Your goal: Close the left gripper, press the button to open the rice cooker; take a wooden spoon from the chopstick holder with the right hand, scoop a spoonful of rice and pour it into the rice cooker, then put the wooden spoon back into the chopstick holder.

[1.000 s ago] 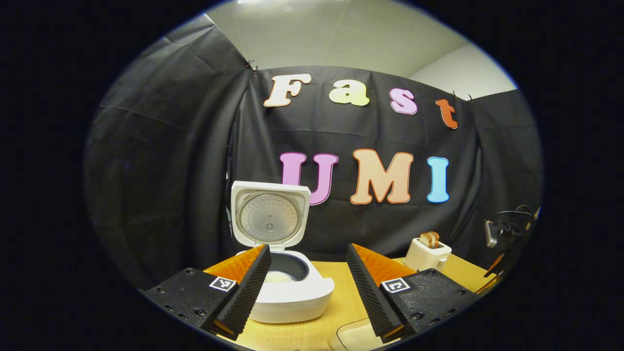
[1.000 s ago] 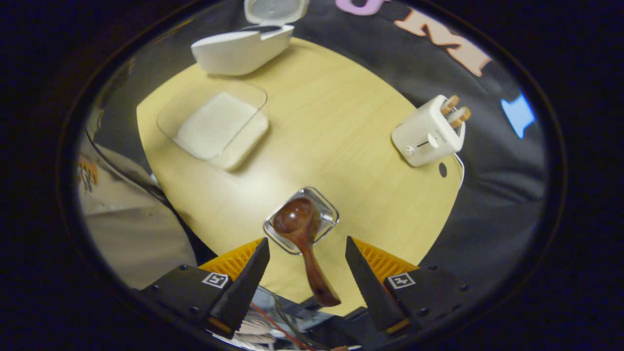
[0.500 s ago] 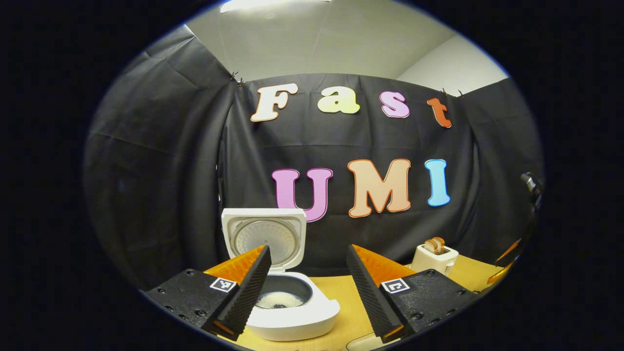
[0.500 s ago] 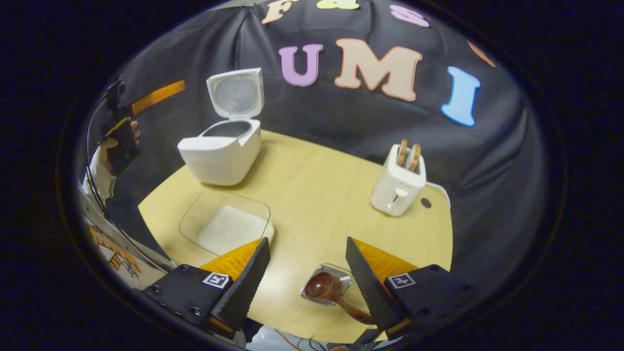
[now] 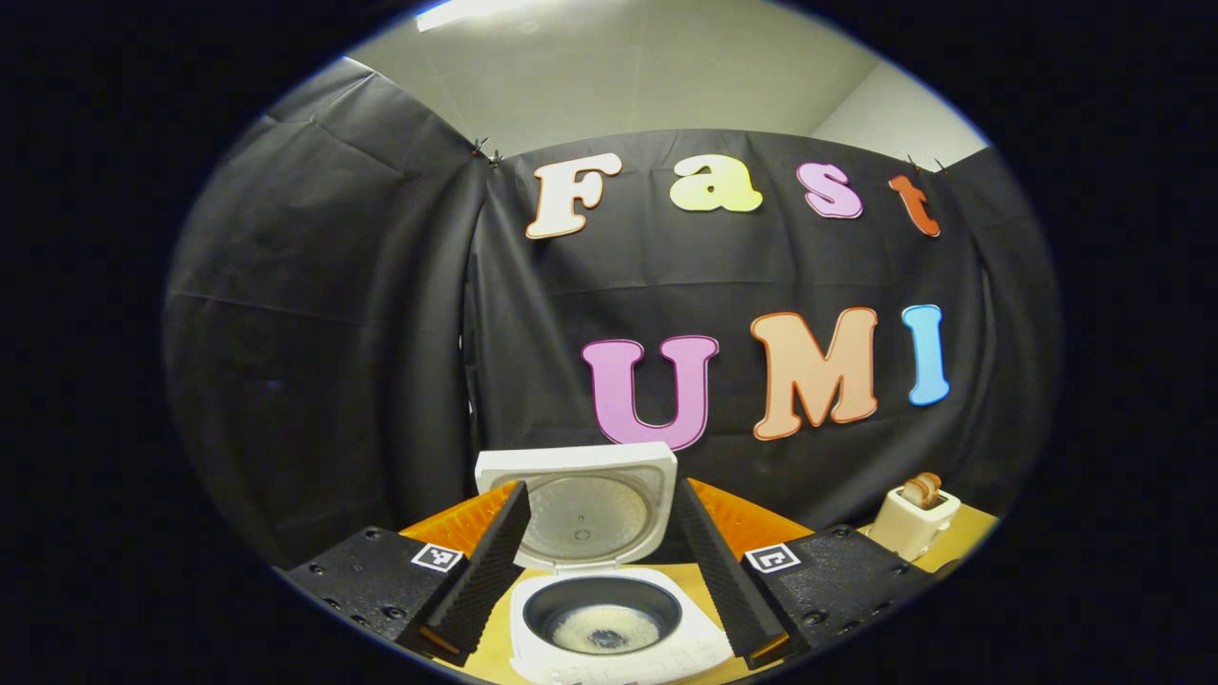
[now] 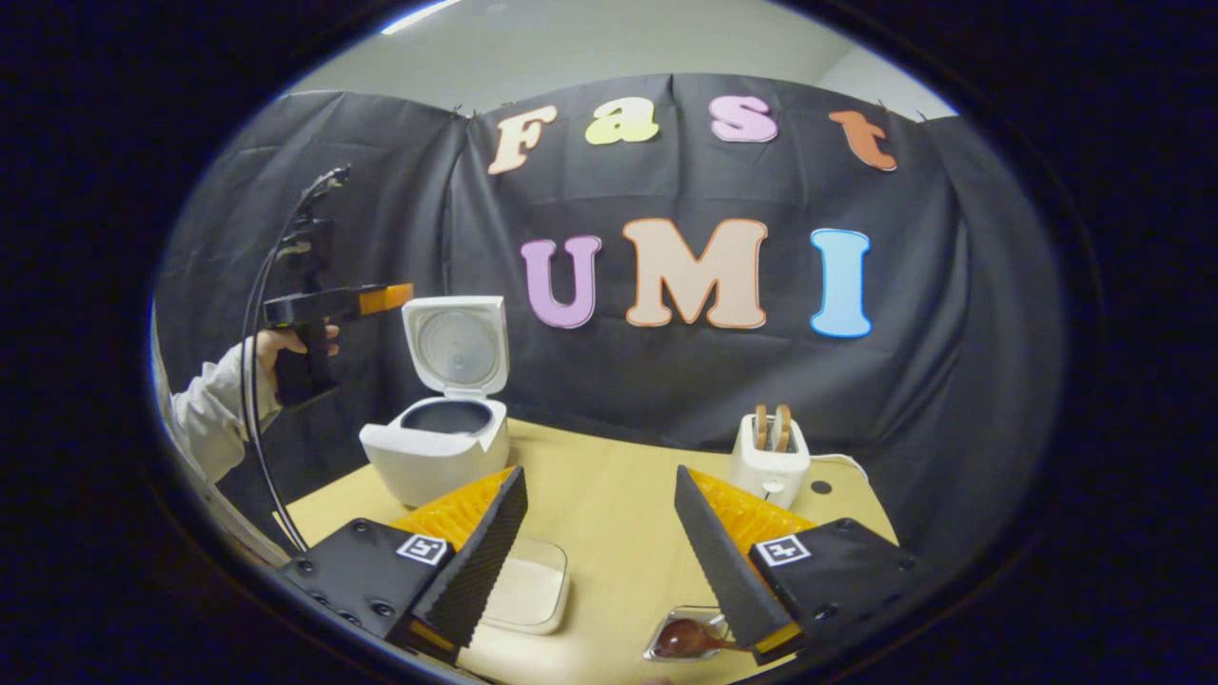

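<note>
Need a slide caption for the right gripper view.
Open right gripper above table; spoon back in holder, cooker lid up.

Rice cooker (image 6: 436, 457): white body and white raised lid, dark grey inner pot (image 5: 602, 623) showing pale rice grains. Desk (image 6: 609, 514): light yellow wood grain. Toaster (image 6: 769, 459): white, holding tan-brown slices. Wooden spoon (image 6: 687, 638): glossy reddish brown. Rice container (image 6: 531, 592): clear, showing off-white contents. Sleeve (image 6: 211, 414): pale beige.
</note>
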Demonstrator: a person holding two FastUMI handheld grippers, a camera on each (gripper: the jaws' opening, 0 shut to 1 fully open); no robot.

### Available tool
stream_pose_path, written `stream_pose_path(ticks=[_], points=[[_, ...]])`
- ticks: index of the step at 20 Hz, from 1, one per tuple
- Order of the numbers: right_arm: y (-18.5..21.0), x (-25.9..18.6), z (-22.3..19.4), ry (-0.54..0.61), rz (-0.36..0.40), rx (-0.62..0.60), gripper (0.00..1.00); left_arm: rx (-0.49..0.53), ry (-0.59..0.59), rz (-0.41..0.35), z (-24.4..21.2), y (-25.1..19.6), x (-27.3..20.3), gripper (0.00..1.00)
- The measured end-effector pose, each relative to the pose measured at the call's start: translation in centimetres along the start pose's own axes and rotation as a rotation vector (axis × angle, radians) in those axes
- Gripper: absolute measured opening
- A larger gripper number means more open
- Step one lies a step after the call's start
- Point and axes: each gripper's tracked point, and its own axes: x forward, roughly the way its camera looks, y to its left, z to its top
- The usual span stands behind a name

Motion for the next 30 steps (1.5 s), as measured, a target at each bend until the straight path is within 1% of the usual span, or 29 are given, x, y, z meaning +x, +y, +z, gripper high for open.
stream_pose_path(ticks=[1, 2, 4, 5, 7, 8, 9, 10, 11, 12, 13, 14, 15, 16, 18, 19, 20, 21, 22, 23, 27, 30], points=[[0.0, 0.0, -0.3, 0.004, -0.008, 0.017, 1.0, 0.008, -0.004, 0.007, 0.5, 0.4, 1.3, 0.88], [0.0, -0.2, -0.2, 0.005, -0.021, 0.028, 1.0, 0.011, -0.007, 0.014, 0.9, 0.9, 2.9, 0.91], [-0.2, -0.5, -0.3, 0.003, -0.057, 0.041, 1.0, 0.007, 0.007, 0.022, 1.0, 1.3, 5.6, 0.91], [-0.1, -0.6, -0.6, 0.003, -0.071, 0.047, 1.0, -0.002, 0.021, 0.027, 0.7, 1.6, 6.8, 0.87], [-0.1, -0.9, -1.1, 0.011, -0.094, 0.044, 0.99, -0.011, 0.044, 0.038, 0.1, 2.1, 9.2, 0.87], [-0.1, -1.0, -1.3, 0.016, -0.106, 0.039, 0.98, -0.012, 0.052, 0.046, -0.1, 2.5, 10.3, 0.91], [-0.2, -1.1, -1.6, 0.02, -0.116, 0.036, 0.98, -0.011, 0.056, 0.058, -0.2, 3.0, 11.5, 0.87], [-0.1, -1.2, -1.7, 0.023, -0.124, 0.04, 0.97, -0.013, 0.058, 0.07, -0.2, 3.5, 12.7, 0.9], [-0.1, -1.4, -2.0, 0.028, -0.13, 0.043, 0.97, -0.021, 0.064, 0.074, -0.5, 3.8, 13.9, 0.87], [-0.1, -1.5, -2.1, 0.03, -0.137, 0.044, 0.96, -0.025, 0.077, 0.08, -0.9, 4.1, 14.9, 0.87], [-0.2, -1.6, -2.4, 0.036, -0.145, 0.043, 0.96, -0.025, 0.091, 0.088, -1.5, 4.3, 15.9, 0.91], [-0.2, -1.8, -2.7, 0.043, -0.151, 0.043, 1.0, -0.015, 0.104, 0.092, -2.1, 4.6, 16.7, 0.87], [-0.3, -1.8, -2.9, 0.049, -0.158, 0.041, 0.99, 0.0, 0.116, 0.097, -2.5, 4.7, 17.3, 0.87], [-0.5, -1.4, -3.1, 0.052, -0.164, 0.039, 0.98, 0.009, 0.131, 0.093, -3.1, 4.6, 17.9, 0.91], [-0.4, -1.3, -3.2, 0.058, -0.166, 0.035, 0.97, 0.017, 0.16, 0.091, -4.2, 4.5, 18.5, 0.91], [-0.3, -1.3, -3.2, 0.061, -0.164, 0.031, 0.96, 0.024, 0.18, 0.085, -4.8, 4.3, 19.1, 0.87], [-0.1, -1.3, -3.3, 0.066, -0.16, 0.025, 0.96, 0.029, 0.201, 0.076, -5.3, 4.0, 19.1, 0.91], [-0.1, -1.2, -3.3, 0.069, -0.158, 0.015, 0.96, 0.017, 0.183, 0.073, -4.9, 4.0, 19.4, 0.91], [-0.1, -1.2, -3.3, 0.073, -0.156, 0.004, 0.97, -0.004, 0.187, 0.061, -5.0, 3.5, 19.5, 0.87], [-0.1, -1.2, -3.2, 0.073, -0.152, -0.004, 0.97, -0.021, 0.199, 0.065, -5.1, 3.4, 19.3, 0.85], [0.1, -0.9, -2.8, 0.065, -0.121, -0.012, 0.98, -0.078, 0.223, 0.057, -5.2, 3.3, 17.8, 0.85], [0.2, -0.6, -2.4, 0.054, -0.097, -0.003, 0.99, -0.079, 0.236, 0.054, -5.6, 2.8, 15.9, 0.82]])
